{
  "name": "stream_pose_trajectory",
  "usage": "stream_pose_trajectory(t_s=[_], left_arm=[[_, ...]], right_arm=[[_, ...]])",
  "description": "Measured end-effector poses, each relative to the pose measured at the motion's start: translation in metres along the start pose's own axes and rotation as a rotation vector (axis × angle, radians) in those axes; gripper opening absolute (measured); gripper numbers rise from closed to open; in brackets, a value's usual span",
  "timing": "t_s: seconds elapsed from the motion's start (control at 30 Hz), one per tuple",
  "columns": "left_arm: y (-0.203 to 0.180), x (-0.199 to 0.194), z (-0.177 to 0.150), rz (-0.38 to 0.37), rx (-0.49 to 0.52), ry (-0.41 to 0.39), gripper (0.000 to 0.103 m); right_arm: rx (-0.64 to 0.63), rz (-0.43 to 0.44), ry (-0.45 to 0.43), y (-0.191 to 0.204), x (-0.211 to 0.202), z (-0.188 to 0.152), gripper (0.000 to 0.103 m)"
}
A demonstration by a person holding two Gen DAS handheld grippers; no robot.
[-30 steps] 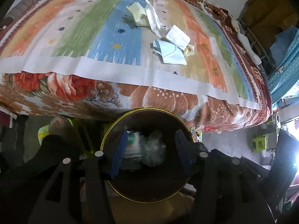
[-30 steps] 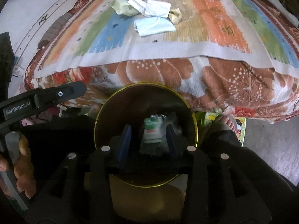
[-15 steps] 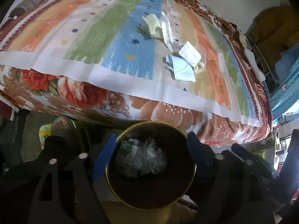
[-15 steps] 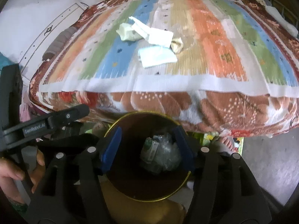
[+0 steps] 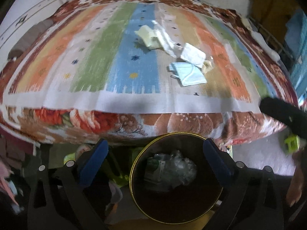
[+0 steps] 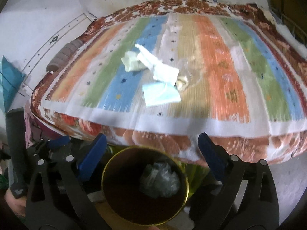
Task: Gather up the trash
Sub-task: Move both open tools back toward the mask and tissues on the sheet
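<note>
A dark round bin with a gold rim [image 5: 134,164] [image 6: 103,174] stands on the floor against the bed's front edge. Inside lie a green-and-white carton [image 5: 153,167] and crumpled clear plastic [image 5: 182,169] [image 6: 161,180]. My left gripper [image 5: 156,147] hangs above the bin, its jaws opening wide, nothing between them. My right gripper [image 6: 151,140] is also above the bin, jaws opening, empty. On the striped bedspread lie a blue face mask [image 5: 189,74] [image 6: 160,94], a white folded tissue [image 5: 192,54] [image 6: 166,74], a pale yellow paper [image 5: 146,37] [image 6: 132,63] and a white strip [image 5: 163,36].
The striped spread [image 5: 92,61] covers a bed over a floral sheet [image 5: 80,120]. The right gripper's body [image 5: 282,115] shows at the right of the left wrist view. A small green stool [image 5: 291,143] stands on the floor. A hand [image 6: 11,201] holds the left tool.
Both grippers opened from nearly closed to wide. The carton and plastic that sat between the jaws now lie in the bin. The right gripper rose and drew back from the bin.
</note>
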State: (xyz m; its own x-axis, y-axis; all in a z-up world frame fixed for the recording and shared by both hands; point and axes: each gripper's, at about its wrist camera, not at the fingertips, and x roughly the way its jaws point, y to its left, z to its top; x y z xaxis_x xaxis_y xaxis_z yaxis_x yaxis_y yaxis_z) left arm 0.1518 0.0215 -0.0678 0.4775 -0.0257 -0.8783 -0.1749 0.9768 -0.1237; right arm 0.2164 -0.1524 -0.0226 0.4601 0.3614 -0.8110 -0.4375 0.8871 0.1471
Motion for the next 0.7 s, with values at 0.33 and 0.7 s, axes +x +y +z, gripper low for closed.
stream_pose_trajectory(t_s=[0.33, 0.7], left_arm=[[-0.008, -0.004, 0.035, -0.053, 0.155, -0.002, 0.097], [-0.019, 0.016, 0.08, -0.137, 0.339, -0.008, 0.097]], right_arm=[[-0.1, -0.036, -0.084, -0.002, 0.004, 0.03, 0.094], [-0.172, -0.078, -0.14, -0.01, 0.017, 0.056, 0.094]])
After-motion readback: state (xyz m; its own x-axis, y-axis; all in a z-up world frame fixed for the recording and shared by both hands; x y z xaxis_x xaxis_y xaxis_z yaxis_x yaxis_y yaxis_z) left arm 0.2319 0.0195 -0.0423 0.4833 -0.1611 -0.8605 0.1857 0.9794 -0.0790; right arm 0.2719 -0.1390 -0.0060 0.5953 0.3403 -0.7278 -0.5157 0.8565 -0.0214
